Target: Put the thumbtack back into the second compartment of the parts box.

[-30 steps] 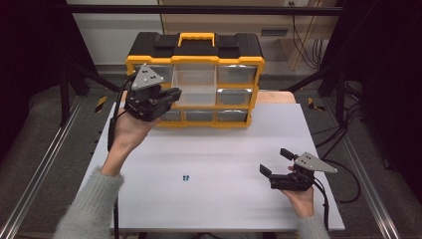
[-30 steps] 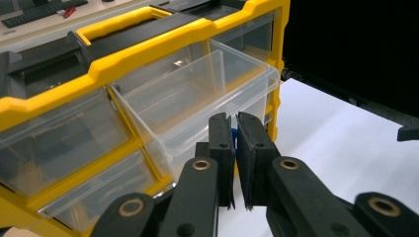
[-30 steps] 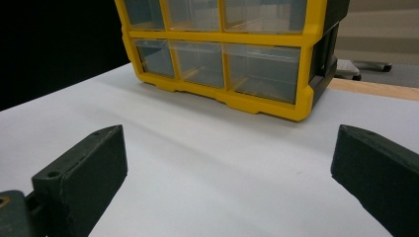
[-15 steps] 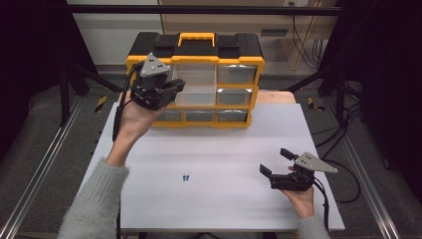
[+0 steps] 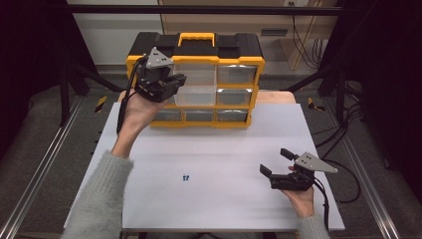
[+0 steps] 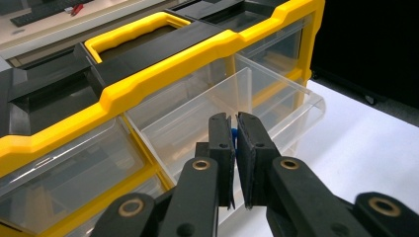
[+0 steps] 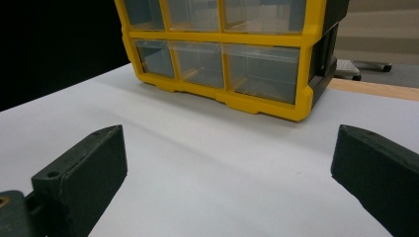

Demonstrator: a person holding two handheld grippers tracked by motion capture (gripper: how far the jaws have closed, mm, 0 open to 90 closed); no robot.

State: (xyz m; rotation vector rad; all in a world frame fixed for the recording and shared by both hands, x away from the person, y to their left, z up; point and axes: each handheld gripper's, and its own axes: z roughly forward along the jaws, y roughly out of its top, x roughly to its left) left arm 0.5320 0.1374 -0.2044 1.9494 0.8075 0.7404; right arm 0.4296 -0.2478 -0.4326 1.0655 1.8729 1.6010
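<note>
Jaws of the left gripper (image 6: 234, 148) are pressed together on a small blue piece (image 6: 233, 134); just a sliver of it shows between the pads, in the middle of the left gripper view. In the high view this gripper (image 5: 166, 84) hangs in the upper left of the frame, in front of the yellow and black organizer box (image 5: 196, 79). One clear drawer (image 6: 237, 111) of the box is pulled out, and the closed jaws point over its open top.

I judge that the step in hand is carrying the piece to this drawer. The next move asks for lowering the tips a little between the drawer walls and then letting the jaws part, so the piece falls inside and not over the clear front wall onto the counter (image 5: 214, 159).

The right gripper (image 5: 278, 164) rests on the counter at the lower right of the high view, its jaws wide apart with nothing between them.

Counting: one organizer box with one yellow handle (image 5: 196, 39); in its front I see nine clear drawers, three rows of three, though the hand covers part of the left column. One drawer stands open. Two more small blue pieces (image 5: 185, 177) lie close together on the counter, lower centre. Two grippers, two hands.
</note>
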